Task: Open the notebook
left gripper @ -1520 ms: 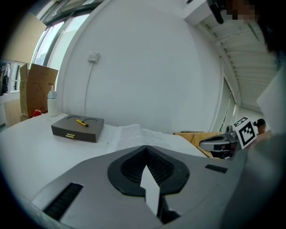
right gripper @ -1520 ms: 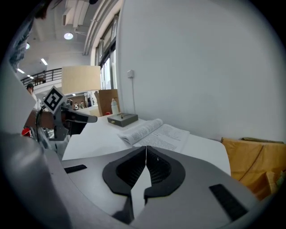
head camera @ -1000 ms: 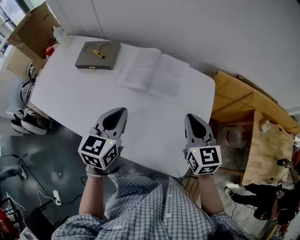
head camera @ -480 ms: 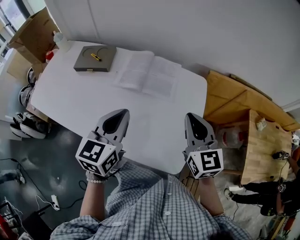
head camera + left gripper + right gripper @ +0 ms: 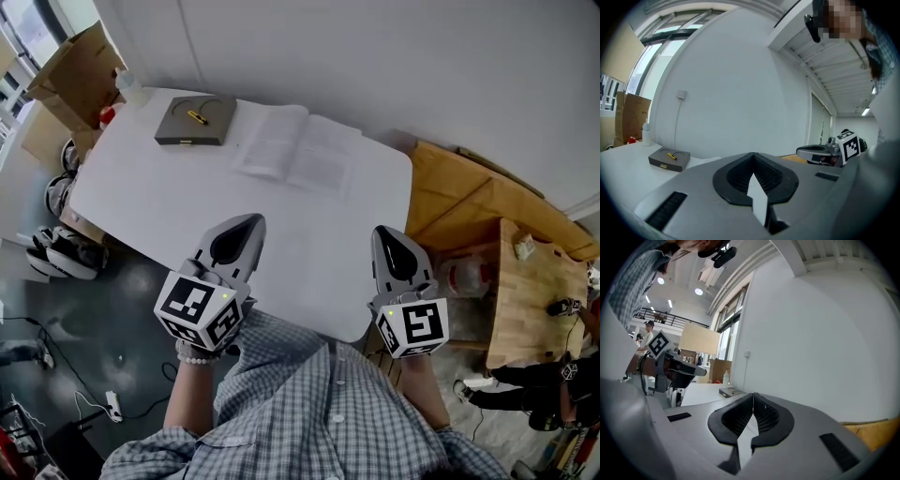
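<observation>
Head view: notebook (image 5: 295, 150) lies at upper centre of frame, on the far side of the white table (image 5: 150, 202) close to the wall. It looks already open, w/ both pages spread flat and pale. The spread runs across the frame, tilted down toward the right; the spine points roughly up-down, i.e. approx toward the person.

Left gripper (image 5: 248, 223) and right gripper (image 5: 385, 232) sit low in frame over the table's near edge, both tips aimed up-frame at the book but well apart from it. The notebook sits between their two lines of aim, somewhat nearer the left one.

Left gripper view: jaws (image 5: 753, 155) are pressed together, nothing in them. Right gripper view: same (image 5: 753, 395), tips meet and hold nothing.

A grey box (image 5: 195, 120) w/ a small yellow item (image 5: 197, 117) on top lies left of the notebook, near but not touching.

Judging by the flat pages, the opening itself looks done, so no grip seems called for.
</observation>
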